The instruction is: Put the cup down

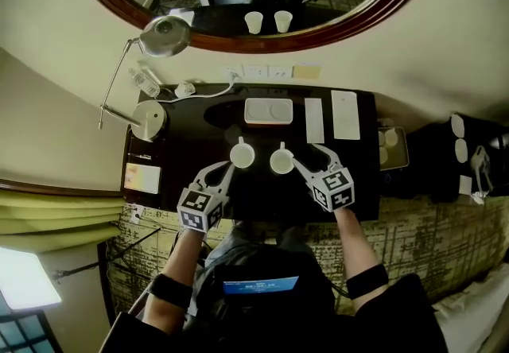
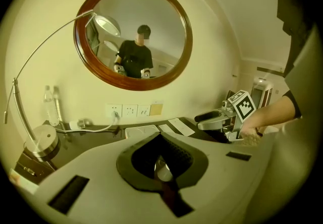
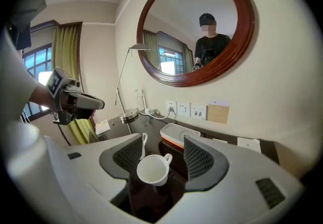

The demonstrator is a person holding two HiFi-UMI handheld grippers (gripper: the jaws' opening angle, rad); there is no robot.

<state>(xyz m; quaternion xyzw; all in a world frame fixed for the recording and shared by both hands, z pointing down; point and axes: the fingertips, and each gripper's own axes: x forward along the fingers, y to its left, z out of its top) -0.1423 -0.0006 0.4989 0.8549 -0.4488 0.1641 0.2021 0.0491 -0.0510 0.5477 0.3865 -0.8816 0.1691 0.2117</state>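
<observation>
Cup: the white cup (image 3: 153, 170) sits between the right jaws with its mouth up and its handle pointing far-right. It appears to stand on the dark desk (image 1: 183, 145), near the middle.
Right gripper: the right gripper (image 1: 308, 159) has its jaws apart, with a gap between each pad and the cup wall. I judge the cup is let go, not carried.
Why so: with the pads off the wall, the cup rests on its own base, so nothing can tip it.
Left gripper: the left gripper (image 3: 93, 101) has its jaws together and nothing between them. It hangs above the desk's left side, clear of the work.
Second cup: another white cup (image 1: 242, 155) stands just left of the first, apart from it, with its handle to the far side.
Tray: a white tray (image 1: 268, 110) lies farther back, beyond both cups.
Lamp: a desk lamp (image 1: 148, 119) stands at the far left, well apart from the cups.
Progress: the placing looks done or nearly so.
Next move: lifting the right gripper back, judging by the handle's spot, calls for care that the right pad does not catch it.
</observation>
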